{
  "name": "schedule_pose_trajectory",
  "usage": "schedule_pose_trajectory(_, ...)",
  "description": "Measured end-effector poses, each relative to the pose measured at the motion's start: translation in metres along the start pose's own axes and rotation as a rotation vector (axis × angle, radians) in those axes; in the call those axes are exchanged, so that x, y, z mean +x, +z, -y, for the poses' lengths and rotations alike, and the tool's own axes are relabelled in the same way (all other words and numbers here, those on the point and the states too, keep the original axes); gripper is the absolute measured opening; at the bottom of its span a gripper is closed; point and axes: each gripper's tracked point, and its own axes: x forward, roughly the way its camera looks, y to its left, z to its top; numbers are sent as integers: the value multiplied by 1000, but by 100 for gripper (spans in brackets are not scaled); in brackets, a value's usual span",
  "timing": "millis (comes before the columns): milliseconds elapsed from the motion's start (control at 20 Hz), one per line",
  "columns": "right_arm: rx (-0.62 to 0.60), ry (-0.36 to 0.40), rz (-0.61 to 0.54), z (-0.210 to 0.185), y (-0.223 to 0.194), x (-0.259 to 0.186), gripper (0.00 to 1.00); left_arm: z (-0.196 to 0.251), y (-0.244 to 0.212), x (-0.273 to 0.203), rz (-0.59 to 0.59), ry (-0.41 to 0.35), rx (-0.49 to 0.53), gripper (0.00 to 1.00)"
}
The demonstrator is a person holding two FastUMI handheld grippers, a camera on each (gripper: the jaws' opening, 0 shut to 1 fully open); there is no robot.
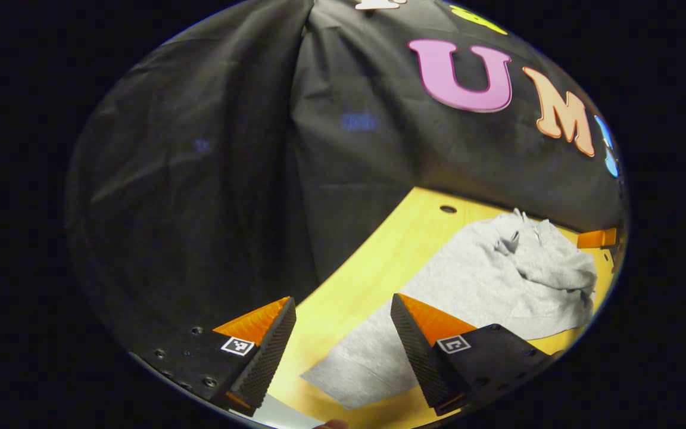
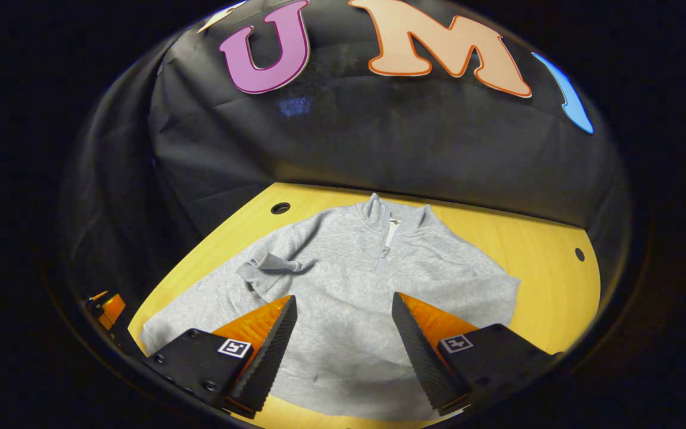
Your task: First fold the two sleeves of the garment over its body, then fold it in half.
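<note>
- Right gripper view: I see the grey sweatshirt (image 2: 355, 286) lying flat on the wooden table (image 2: 551, 280), collar (image 2: 393, 217) toward the booth wall.
- One sleeve (image 2: 271, 265) is folded in over the body; its cuff sits left of the zip.
- Right gripper (image 2: 343, 307) is above the lower body of the garment, jaws spread wide, nothing between them.
- Other gripper (image 2: 108, 310) shows at the far left edge.
- Left gripper view: left gripper (image 1: 343, 307) is wide apart too, empty, over the table's (image 1: 379, 262) edge beside the sweatshirt's (image 1: 486, 286) hem corner.
- Cannot tell whether either gripper touches fabric.
- A fingertip (image 1: 334, 424) shows at the bottom edge.
</note>
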Motion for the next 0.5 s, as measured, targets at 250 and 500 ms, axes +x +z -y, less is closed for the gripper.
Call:
schedule_pose_trajectory(250,2,-27,10,25,-3,-19,96,8,-50,8,-161,8,-59,95)
schedule_pose_trajectory(500,12,-42,20,45,-6,-29,96,4,-70,13,-218,58,-58,95)
